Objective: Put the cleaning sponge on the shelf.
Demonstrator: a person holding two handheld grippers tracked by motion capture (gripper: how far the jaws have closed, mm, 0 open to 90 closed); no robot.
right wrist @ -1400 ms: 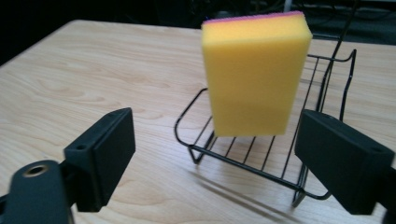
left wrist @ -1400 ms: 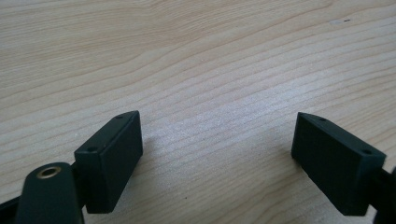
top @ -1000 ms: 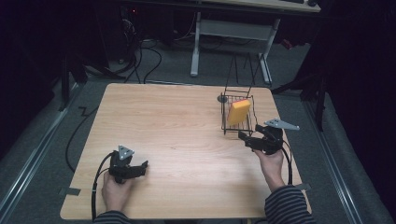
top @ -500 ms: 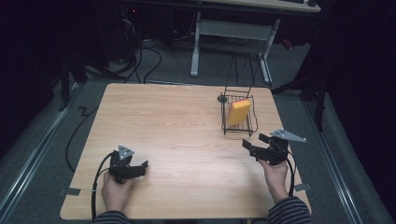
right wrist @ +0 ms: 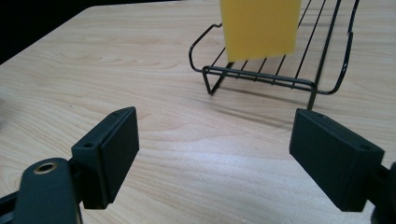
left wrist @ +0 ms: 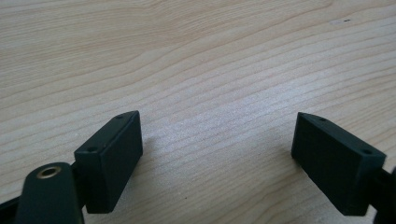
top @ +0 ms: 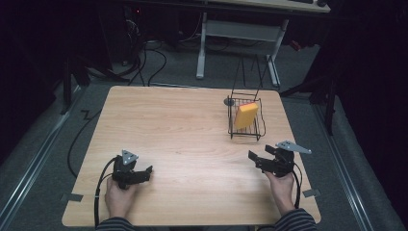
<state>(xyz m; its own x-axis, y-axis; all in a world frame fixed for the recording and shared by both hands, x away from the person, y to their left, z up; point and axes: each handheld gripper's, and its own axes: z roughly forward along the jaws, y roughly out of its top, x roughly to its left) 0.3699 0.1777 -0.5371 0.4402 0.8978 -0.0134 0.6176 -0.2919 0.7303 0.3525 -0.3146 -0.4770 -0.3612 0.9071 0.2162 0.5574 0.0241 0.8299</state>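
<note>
A yellow sponge (top: 245,115) stands upright in a black wire rack (top: 258,135) at the back right of the wooden table (top: 183,125). In the right gripper view the sponge (right wrist: 259,28) and the rack (right wrist: 261,77) lie a short way ahead of the jaws. My right gripper (top: 253,159) (right wrist: 215,154) hangs low over the table in front of the rack. It is open, nothing lies between its jaws, and they have just been closing a little. My left gripper (top: 146,172) (left wrist: 217,158) rests open on bare wood at the front left.
A small dark disc (top: 229,101) lies beside the rack's back left corner. Beyond the table stand a white desk frame (top: 238,33) and loose cables (top: 159,57) on the floor. Dark surroundings flank both sides.
My right hand has drawn back from the rack toward the table's front edge and sunk lower. The left hand has stayed where it was.
</note>
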